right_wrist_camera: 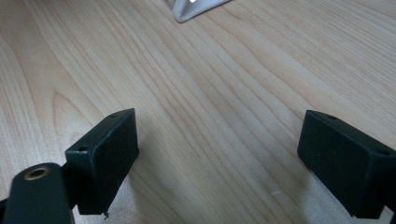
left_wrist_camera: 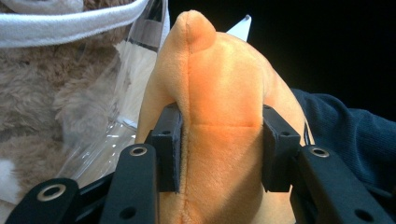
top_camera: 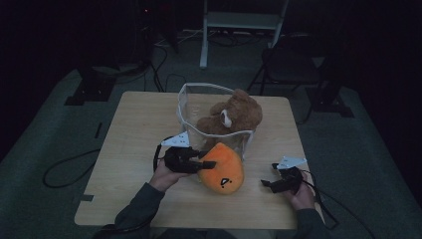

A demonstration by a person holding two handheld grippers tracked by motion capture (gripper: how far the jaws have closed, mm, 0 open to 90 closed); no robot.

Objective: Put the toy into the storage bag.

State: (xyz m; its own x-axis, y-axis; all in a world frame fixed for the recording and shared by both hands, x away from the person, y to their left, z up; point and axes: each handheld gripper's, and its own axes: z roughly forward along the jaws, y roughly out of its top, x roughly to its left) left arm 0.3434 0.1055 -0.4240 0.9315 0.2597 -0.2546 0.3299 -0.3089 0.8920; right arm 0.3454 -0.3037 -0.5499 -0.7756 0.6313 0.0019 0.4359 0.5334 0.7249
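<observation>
Orange plush [top_camera: 222, 172], tip toward the clear bag [top_camera: 189, 107], sits squeezed in left tool [top_camera: 201, 162]; right tool [top_camera: 268, 175] wide open.

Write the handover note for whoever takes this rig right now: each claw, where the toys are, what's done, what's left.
Left claw: shut on the orange plush toy with a stitched black face, pads squeezing its sides; the toy is beside the clear plastic bin with white fabric trim, at its near edge.
Right claw: open, nothing between the pads, low over the light wooden table at the right.
Done: the brown teddy bear already sits in the bin.
Left: likely lift the orange toy over the rim, let go inside, and draw the claw back.
</observation>
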